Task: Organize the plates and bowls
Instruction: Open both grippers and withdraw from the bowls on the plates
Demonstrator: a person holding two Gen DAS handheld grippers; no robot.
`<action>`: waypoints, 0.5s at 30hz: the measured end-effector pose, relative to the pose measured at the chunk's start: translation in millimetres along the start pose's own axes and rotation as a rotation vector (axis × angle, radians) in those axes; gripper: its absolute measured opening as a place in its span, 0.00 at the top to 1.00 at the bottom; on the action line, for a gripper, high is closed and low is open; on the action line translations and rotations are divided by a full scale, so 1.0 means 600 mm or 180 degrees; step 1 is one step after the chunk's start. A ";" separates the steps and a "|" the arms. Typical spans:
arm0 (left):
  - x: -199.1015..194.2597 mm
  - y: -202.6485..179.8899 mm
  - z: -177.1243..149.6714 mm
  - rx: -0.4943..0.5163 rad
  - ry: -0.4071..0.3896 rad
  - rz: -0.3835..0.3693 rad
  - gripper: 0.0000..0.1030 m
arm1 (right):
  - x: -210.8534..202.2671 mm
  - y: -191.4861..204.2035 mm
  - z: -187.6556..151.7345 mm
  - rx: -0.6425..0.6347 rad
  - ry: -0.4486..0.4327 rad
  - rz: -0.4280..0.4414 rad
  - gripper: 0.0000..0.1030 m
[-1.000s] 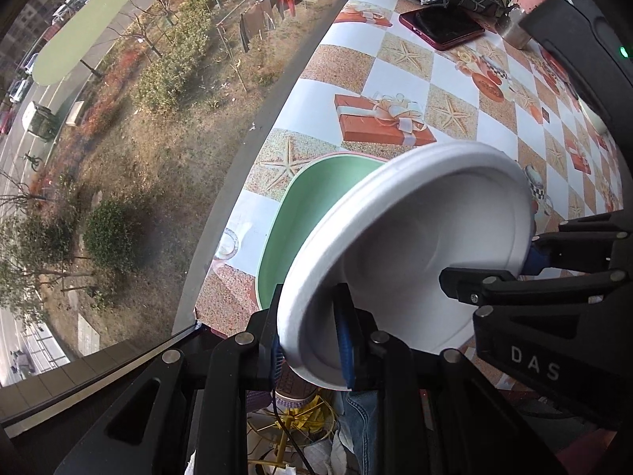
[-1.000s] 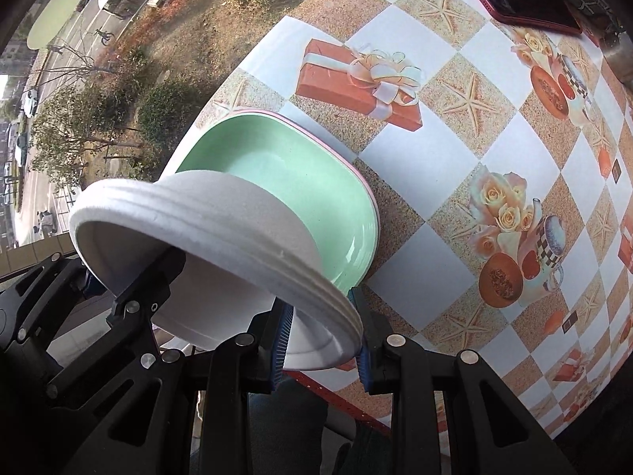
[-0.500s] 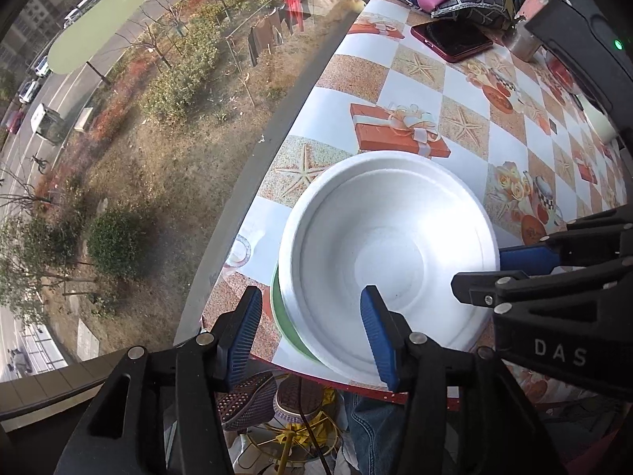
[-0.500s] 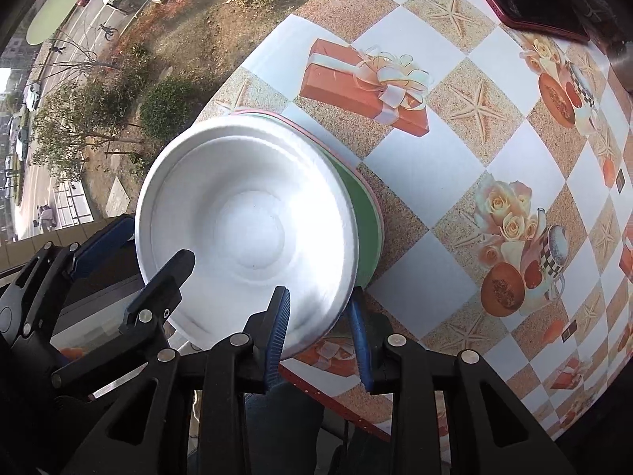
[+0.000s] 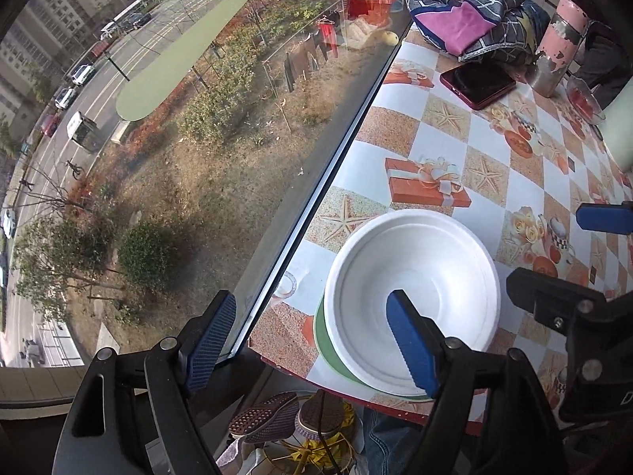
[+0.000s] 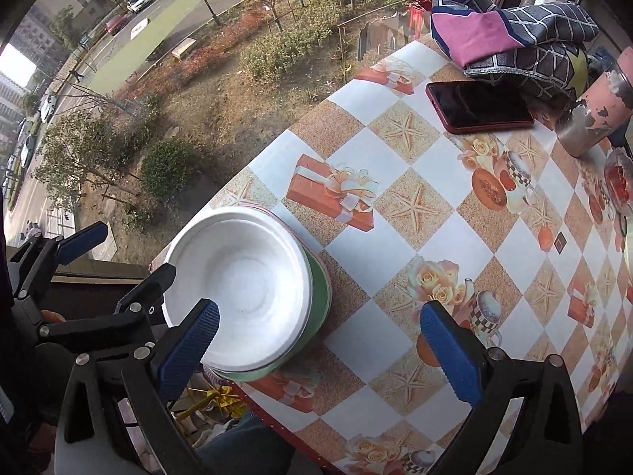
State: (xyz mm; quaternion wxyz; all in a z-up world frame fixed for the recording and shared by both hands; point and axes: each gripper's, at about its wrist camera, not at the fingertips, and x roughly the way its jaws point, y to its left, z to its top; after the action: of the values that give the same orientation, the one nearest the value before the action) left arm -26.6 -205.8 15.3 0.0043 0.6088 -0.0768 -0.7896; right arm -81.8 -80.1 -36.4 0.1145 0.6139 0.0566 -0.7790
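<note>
Now we see the white bowl (image 6: 237, 289) sitting in the green plate (image 6: 318, 308), right at the near corner of the table (image 6: 415, 245), beside the window edge. Our left gripper (image 5: 312, 340) hangs above it, jaws opening, nothing pinched. Our right gripper (image 6: 328, 348) spreads wider too, jaws opening, empty. Open checkered cloth stretches toward the red phone (image 6: 478, 109) and folded cloth (image 6: 510, 35).
</note>
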 end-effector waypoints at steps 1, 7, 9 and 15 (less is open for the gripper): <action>0.000 -0.005 0.000 0.0016 0.0041 -0.0035 0.21 | -0.006 -0.002 -0.001 -0.0028 -0.0053 -0.0027 0.01; -0.004 -0.033 0.003 0.0182 0.0068 -0.0086 0.21 | -0.015 -0.036 -0.005 0.0034 -0.0020 0.0016 0.01; -0.005 -0.039 0.004 0.0200 0.0077 -0.0096 0.21 | -0.018 -0.046 -0.004 0.0088 -0.0021 0.0020 0.01; -0.004 -0.052 0.009 0.0254 0.0115 -0.0075 0.21 | -0.022 -0.068 -0.006 0.0197 -0.0025 0.0029 0.01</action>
State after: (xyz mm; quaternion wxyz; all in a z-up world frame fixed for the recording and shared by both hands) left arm -28.7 -173.8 15.1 -0.0279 0.6235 -0.1010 -0.7747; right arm -85.8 -38.5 -26.5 0.0991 0.6144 0.0292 -0.7822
